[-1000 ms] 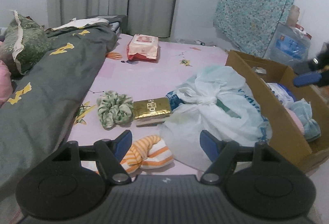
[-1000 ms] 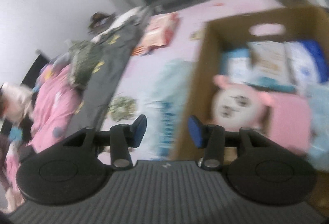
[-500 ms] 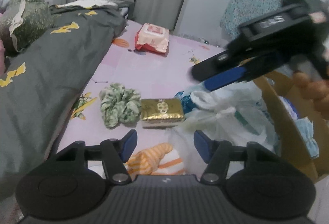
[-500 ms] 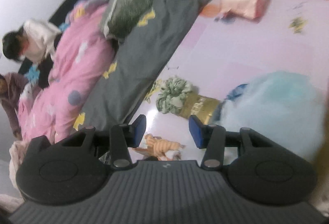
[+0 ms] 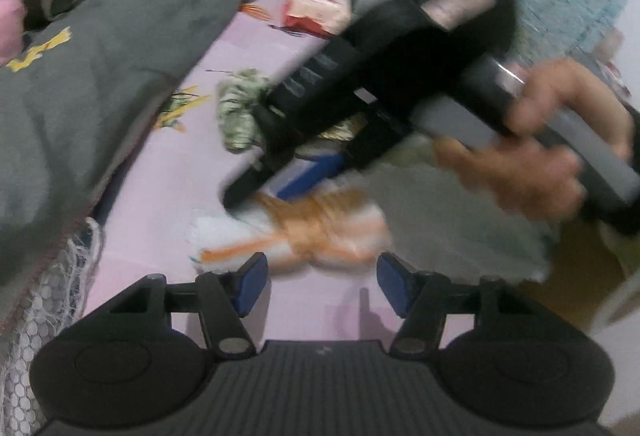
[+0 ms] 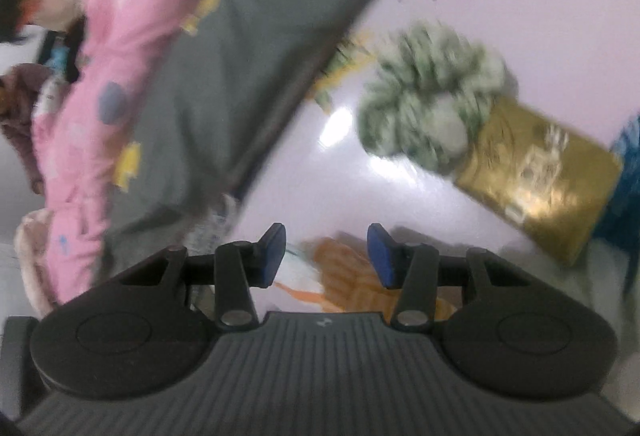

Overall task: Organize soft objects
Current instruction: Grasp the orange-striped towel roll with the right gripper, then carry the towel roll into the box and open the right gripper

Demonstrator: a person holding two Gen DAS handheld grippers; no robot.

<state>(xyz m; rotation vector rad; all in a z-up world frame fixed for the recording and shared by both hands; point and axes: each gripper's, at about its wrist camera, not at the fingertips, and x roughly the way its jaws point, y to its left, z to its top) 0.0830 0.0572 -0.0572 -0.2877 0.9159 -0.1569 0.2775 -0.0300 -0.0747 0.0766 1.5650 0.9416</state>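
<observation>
My left gripper (image 5: 322, 284) has its 2 blue pads spread apart. They were closing a bit just now, with nothing between them. Just past it lies the orange and white striped soft thing (image 5: 316, 232) on the pink sheet (image 5: 160, 236). My right gripper (image 6: 326, 256) is spread too, right over that same striped thing, and I cannot tell if it touches. Further out sit a green scrunchie (image 6: 432, 108) and a gold packet (image 6: 536, 180), touching. The writing on the packet is too blurry to read. A grey blanket (image 5: 88, 84) lies on the left.
</observation>
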